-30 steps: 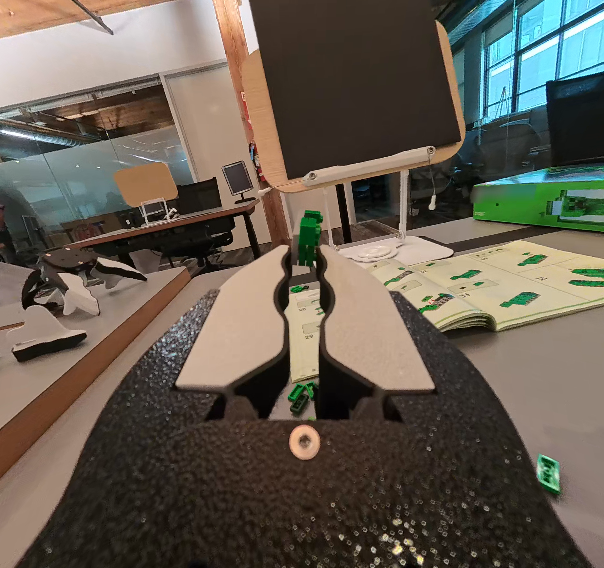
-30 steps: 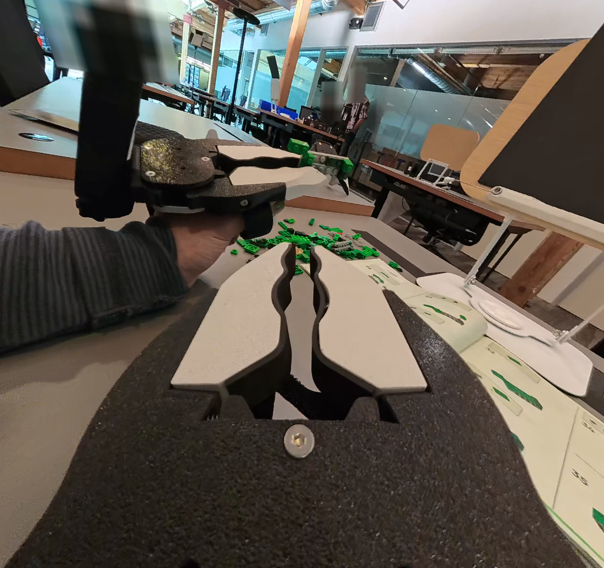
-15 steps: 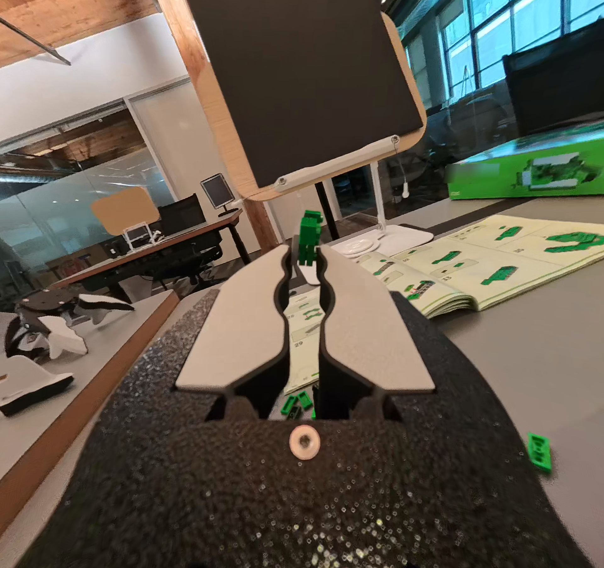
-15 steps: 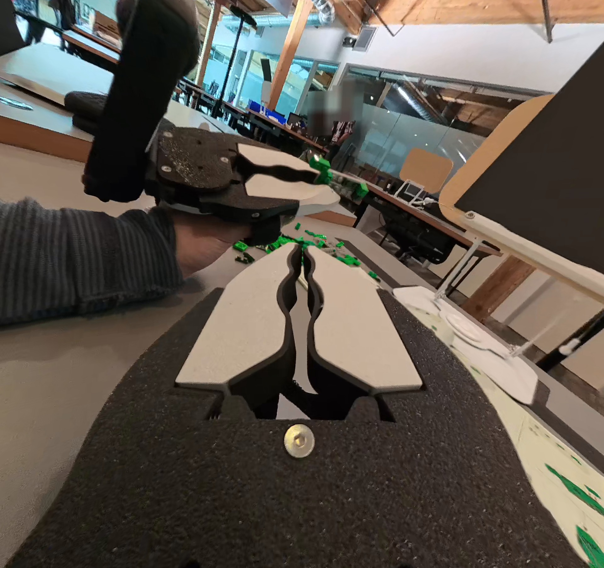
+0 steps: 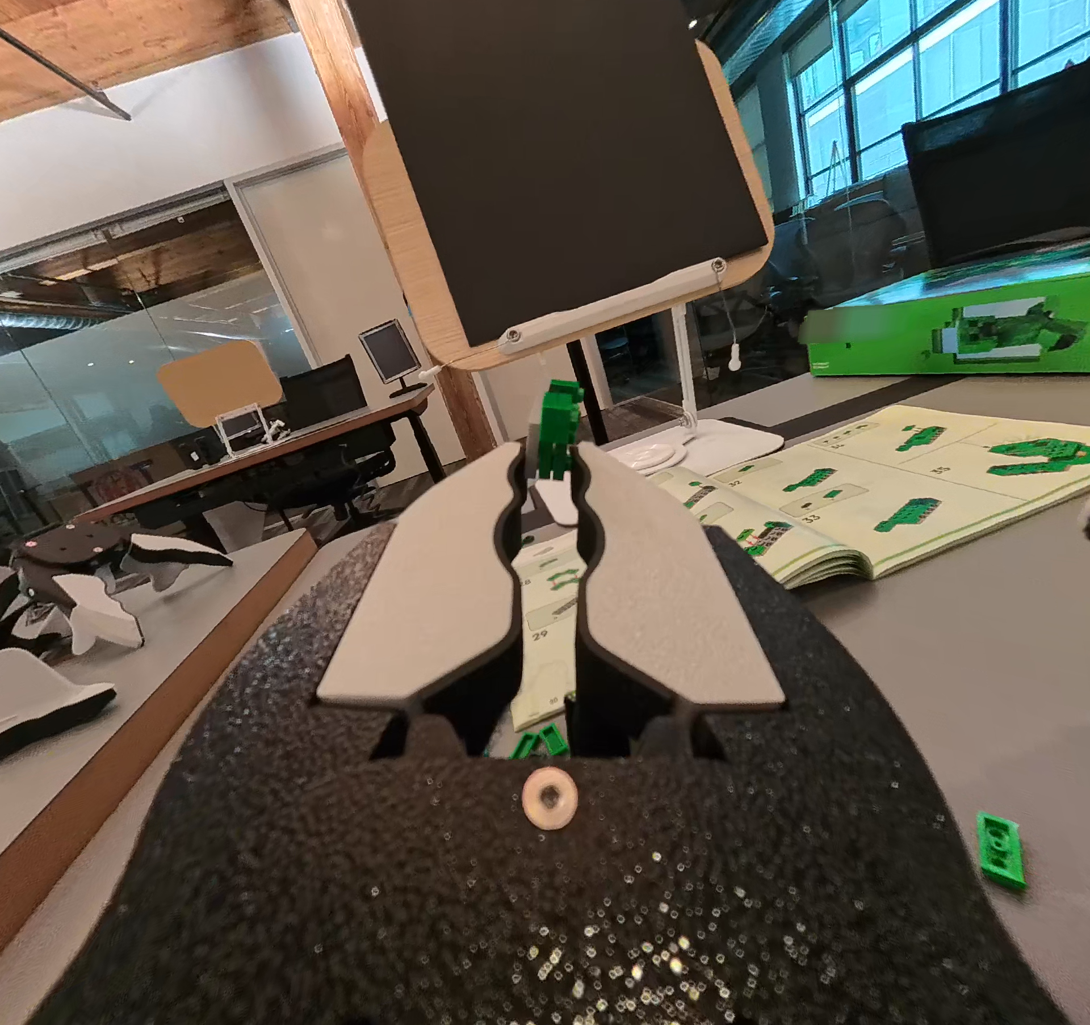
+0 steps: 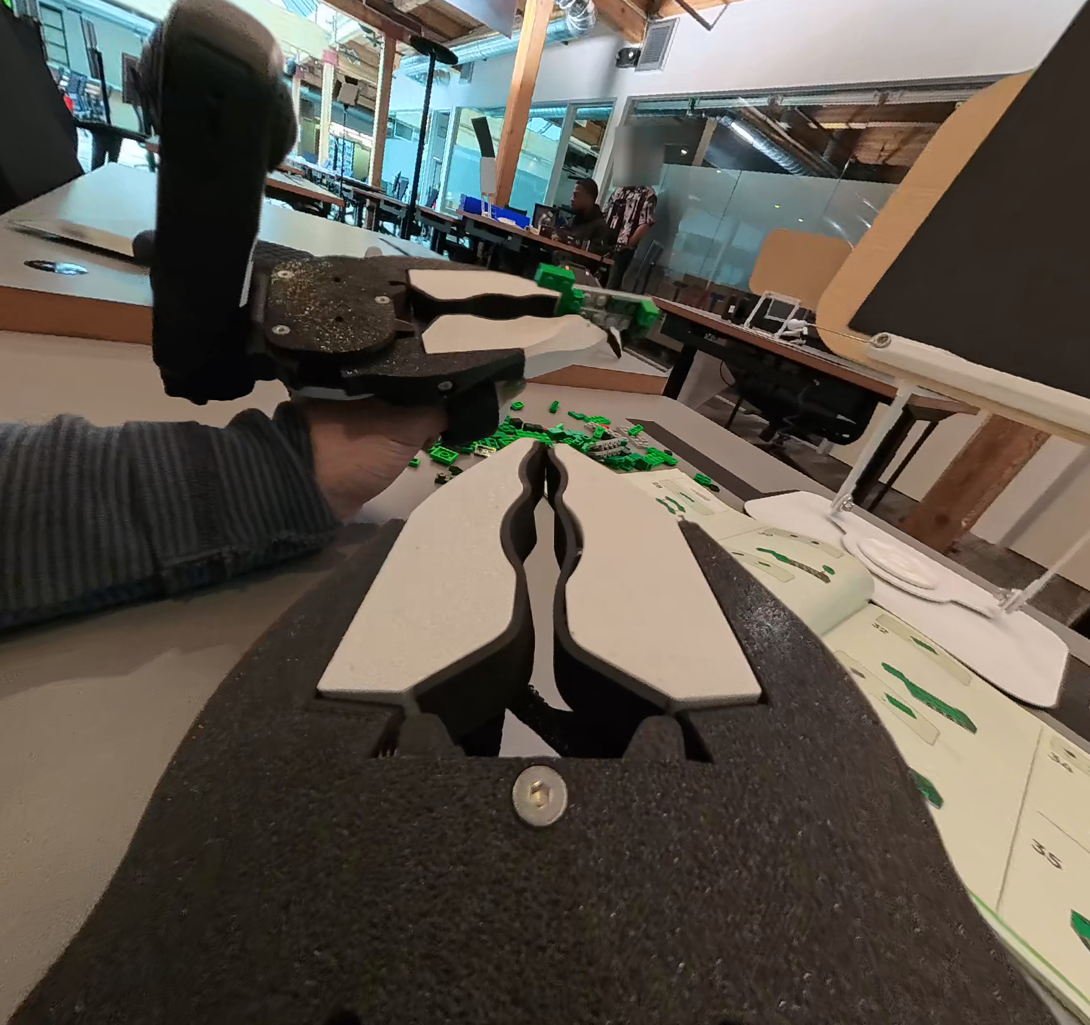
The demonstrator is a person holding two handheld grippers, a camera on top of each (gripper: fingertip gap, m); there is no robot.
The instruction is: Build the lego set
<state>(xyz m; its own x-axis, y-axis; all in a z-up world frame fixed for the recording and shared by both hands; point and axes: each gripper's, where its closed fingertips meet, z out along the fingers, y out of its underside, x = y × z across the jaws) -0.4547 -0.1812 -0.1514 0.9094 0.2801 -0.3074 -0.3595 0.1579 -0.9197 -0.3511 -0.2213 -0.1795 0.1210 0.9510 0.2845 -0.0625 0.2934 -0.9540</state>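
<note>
My left gripper (image 5: 548,457) is shut on a small green lego assembly (image 5: 557,427) that sticks up past its fingertips. In the right wrist view the left gripper (image 6: 560,312) hangs above the table and holds the green and grey assembly (image 6: 601,304) out level. My right gripper (image 6: 545,454) is shut with nothing between its fingers, low over the table, below and to the right of the left one. A pile of loose green and grey bricks (image 6: 566,442) lies just beyond its tips. The open instruction booklet (image 5: 885,495) lies to the right.
A dark board on a white stand (image 5: 560,141) rises behind the booklet, its base (image 6: 914,613) on the table. A green set box (image 5: 973,342) sits far right. A loose green plate (image 5: 1000,846) lies near me. Spare grippers (image 5: 88,584) rest on the left side table.
My right gripper's fingers have closed from a small gap to nearly touching. My left gripper keeps its hold on the assembly and has swung slightly; both views have shifted.
</note>
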